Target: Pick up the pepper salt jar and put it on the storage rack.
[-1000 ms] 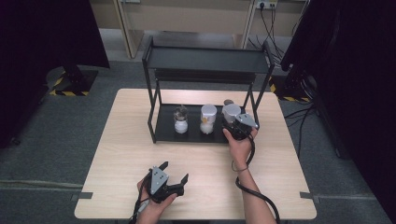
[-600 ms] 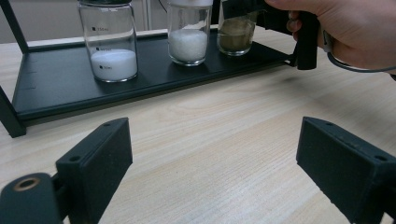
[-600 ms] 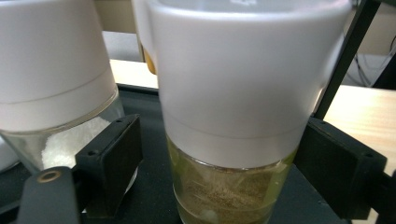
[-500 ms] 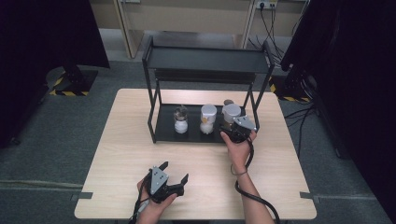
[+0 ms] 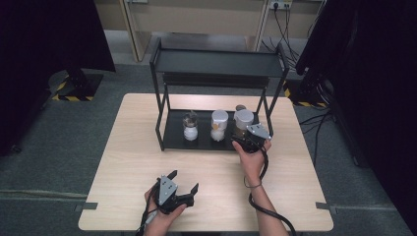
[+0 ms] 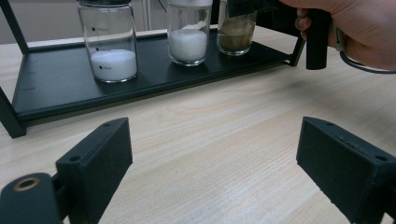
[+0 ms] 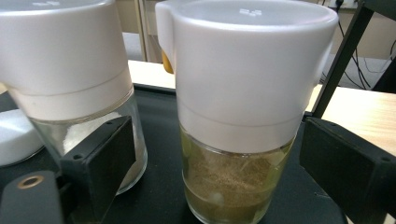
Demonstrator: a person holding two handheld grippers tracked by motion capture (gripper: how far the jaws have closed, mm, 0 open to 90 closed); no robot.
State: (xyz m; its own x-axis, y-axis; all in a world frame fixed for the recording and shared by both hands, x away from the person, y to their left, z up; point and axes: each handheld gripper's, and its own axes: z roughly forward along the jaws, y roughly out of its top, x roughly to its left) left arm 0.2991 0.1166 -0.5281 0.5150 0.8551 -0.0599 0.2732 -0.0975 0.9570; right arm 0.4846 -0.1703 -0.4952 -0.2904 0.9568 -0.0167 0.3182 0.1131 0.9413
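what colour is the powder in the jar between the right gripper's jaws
Brownish tan, under a white lid; the jar shows best in the right gripper view.

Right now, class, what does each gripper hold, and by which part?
Nothing is held. The right gripper has just been opening; the brown jar stands between its jaws, pads clear of the glass. The left gripper is open over bare table.

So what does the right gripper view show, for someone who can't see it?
A glass jar of brown powder with a white lid stands between the right hand-held gripper's open black jaws, which have just been opening. A second white-lidded jar stands beside it on the black shelf.
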